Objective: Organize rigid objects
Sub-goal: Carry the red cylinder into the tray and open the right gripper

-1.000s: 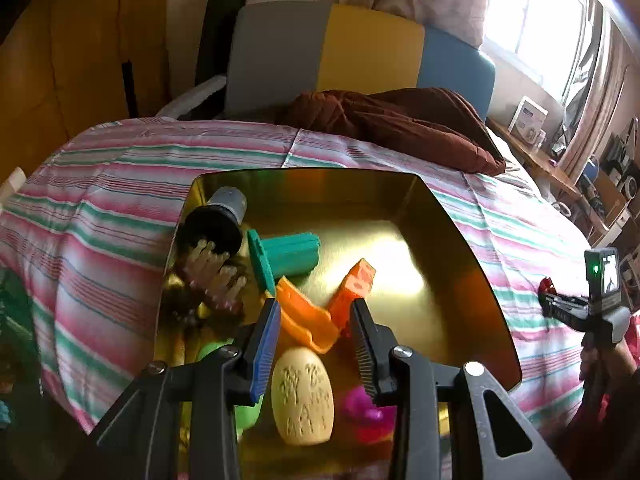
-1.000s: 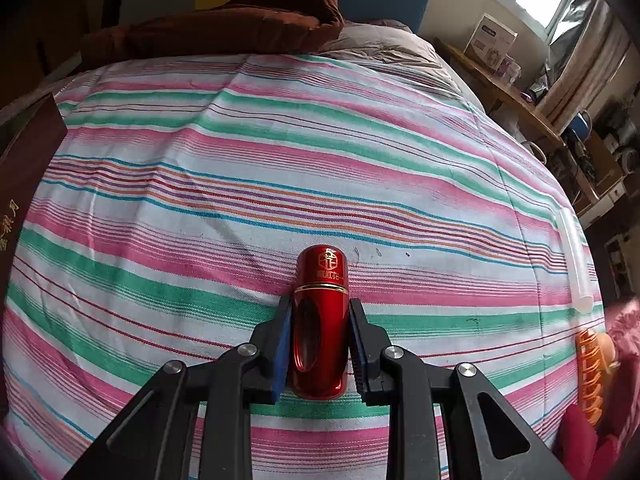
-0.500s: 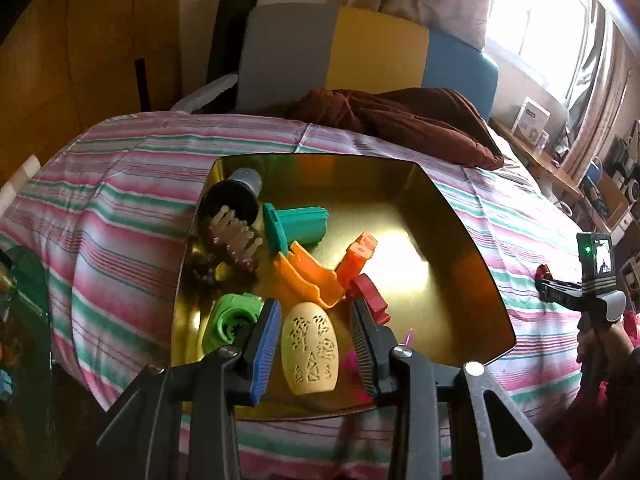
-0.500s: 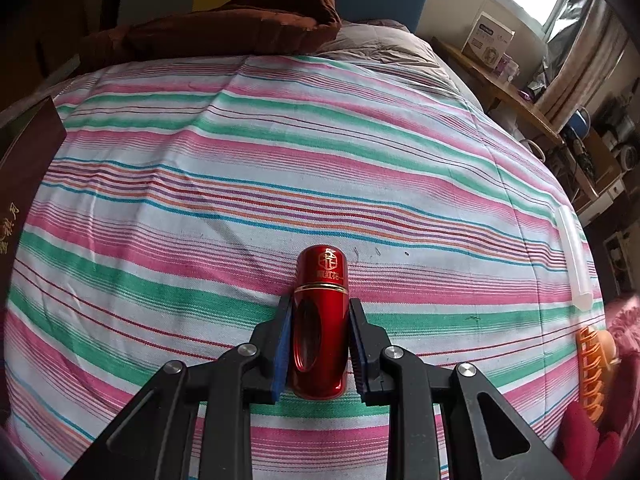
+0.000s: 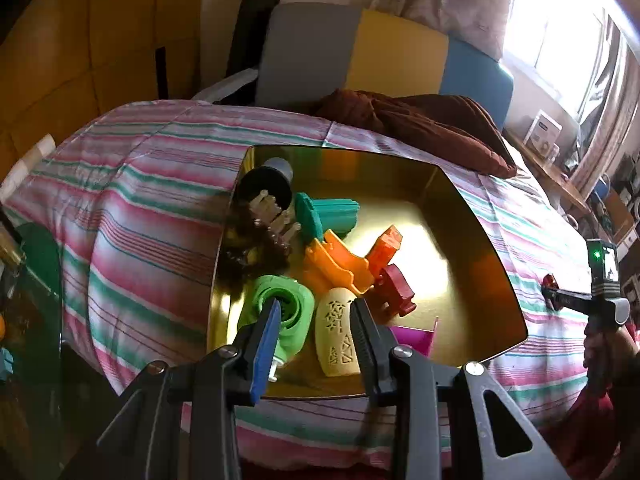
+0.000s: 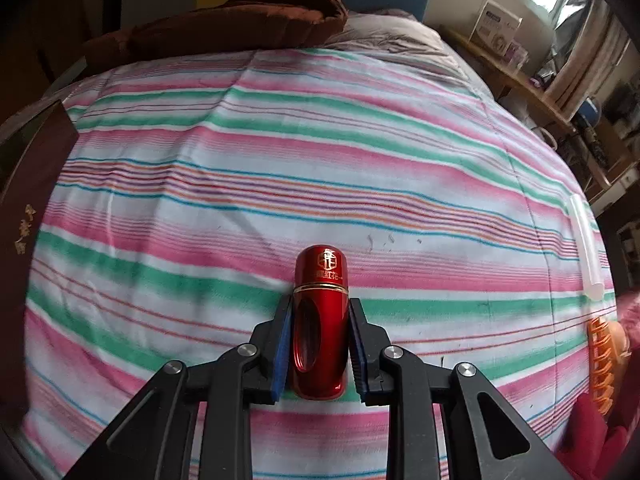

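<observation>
A gold tray point(image 5: 476, 216) sits on the striped bedspread point(image 6: 320, 140). It holds several plastic pieces: a beige egg-shaped piece point(image 5: 335, 334), a green one point(image 5: 286, 312), an orange one point(image 5: 332, 264), a teal one point(image 5: 328, 216) and a dark red one point(image 5: 394, 286). My left gripper point(image 5: 315, 308) hangs open over the tray's near edge, and the egg lies beyond its fingers, not pinched. My right gripper point(image 6: 320, 308) is shut on a red metal cylinder point(image 6: 320, 280) above the bedspread. The left wrist view also shows that gripper at the far right point(image 5: 560, 298).
A brown blanket point(image 5: 420, 120) lies at the head of the bed. At the bedspread's right edge are an orange ribbed piece point(image 6: 602, 360) and a clear tube point(image 6: 586, 248). A dark box point(image 6: 28, 184) stands at the left. A black cup point(image 5: 262, 190) lies in the tray's far corner.
My left gripper has drawn back from the tray, and the egg stays lying inside it, now farther from the fingers. The right gripper and its red cylinder have not moved.
</observation>
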Demonstrator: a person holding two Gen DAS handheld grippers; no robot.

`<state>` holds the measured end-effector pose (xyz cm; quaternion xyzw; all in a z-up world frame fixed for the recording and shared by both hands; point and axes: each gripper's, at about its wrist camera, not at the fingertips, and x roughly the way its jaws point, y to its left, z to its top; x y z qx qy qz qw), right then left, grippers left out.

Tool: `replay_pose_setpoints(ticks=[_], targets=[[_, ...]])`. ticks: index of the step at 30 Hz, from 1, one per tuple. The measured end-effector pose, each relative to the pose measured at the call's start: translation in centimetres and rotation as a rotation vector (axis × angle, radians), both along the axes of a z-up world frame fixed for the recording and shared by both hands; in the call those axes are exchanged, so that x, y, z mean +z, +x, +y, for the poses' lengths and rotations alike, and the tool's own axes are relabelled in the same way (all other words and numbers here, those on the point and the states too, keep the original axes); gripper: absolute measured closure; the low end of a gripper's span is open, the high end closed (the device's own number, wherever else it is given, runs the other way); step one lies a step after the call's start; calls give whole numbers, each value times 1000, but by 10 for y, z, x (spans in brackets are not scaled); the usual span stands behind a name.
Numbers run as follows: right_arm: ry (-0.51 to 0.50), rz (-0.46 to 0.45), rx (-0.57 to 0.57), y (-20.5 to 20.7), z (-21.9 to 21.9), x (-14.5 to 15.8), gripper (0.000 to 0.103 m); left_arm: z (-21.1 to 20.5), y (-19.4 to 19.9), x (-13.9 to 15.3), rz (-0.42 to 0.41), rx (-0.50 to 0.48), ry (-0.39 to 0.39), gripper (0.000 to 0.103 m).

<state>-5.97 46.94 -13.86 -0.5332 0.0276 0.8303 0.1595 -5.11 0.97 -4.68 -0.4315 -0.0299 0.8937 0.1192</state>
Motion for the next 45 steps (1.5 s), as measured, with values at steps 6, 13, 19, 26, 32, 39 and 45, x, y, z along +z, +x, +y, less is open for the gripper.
replay_pose_setpoints(ticks=[6,13,19,26,32,39,45], targets=[[-20,-9,4,7,-16,2,77,-6,1,-1,-1,6,14,67],[-50,11,41,10,-44,13,77,-16,3,-2,0,32,17,67],[-109,127,134,3,-91,55,77,-28,3,-5,3,76,10,66],[-182,219,331,-9,-177,89,77,-40,3,-3,24,125,2,66],[-205,194,448,-31,-245,84,77,-45,4,0,39,146,-21,66],[-240,53,425,-60,-268,42,77,-46,6,4,81,155,-40,62],[-279,22,426,-65,-274,21,76,-42,3,1,74,163,-68,58]])
